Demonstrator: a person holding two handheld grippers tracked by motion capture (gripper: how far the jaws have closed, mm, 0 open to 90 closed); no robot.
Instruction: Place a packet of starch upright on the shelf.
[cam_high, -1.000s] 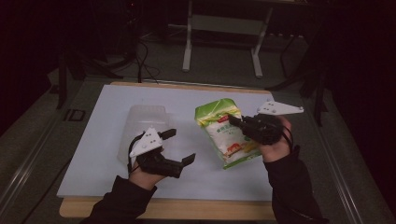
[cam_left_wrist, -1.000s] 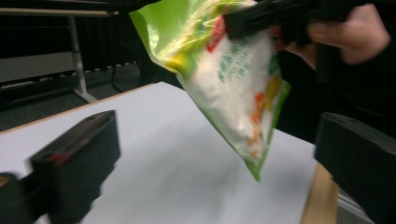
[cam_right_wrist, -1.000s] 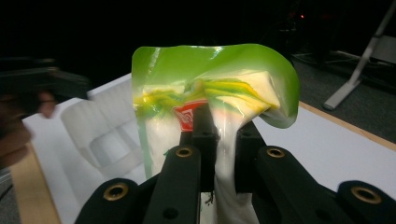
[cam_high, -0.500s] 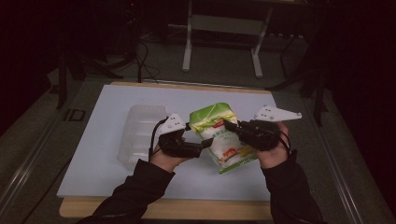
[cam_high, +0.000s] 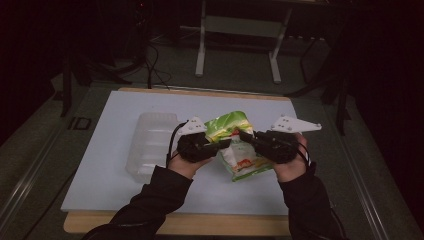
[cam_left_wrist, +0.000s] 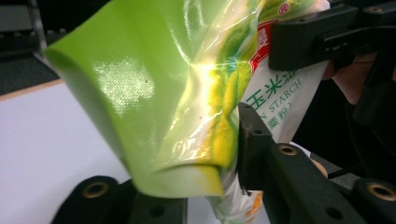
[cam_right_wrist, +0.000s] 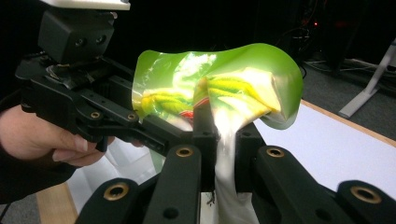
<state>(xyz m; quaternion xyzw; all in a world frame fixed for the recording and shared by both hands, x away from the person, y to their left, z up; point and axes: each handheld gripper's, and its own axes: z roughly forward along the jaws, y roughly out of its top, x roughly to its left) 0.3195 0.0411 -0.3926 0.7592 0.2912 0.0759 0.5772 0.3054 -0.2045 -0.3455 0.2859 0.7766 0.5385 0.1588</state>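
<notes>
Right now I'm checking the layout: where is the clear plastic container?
In the high view, the clear plastic container lies on the white mat's left half, beside the left gripper.

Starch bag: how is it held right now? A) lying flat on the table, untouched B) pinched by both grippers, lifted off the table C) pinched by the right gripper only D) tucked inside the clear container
B: the left gripper and right gripper each clamp the bag near its green top, holding it above the table, beside the container, not in it.
</notes>
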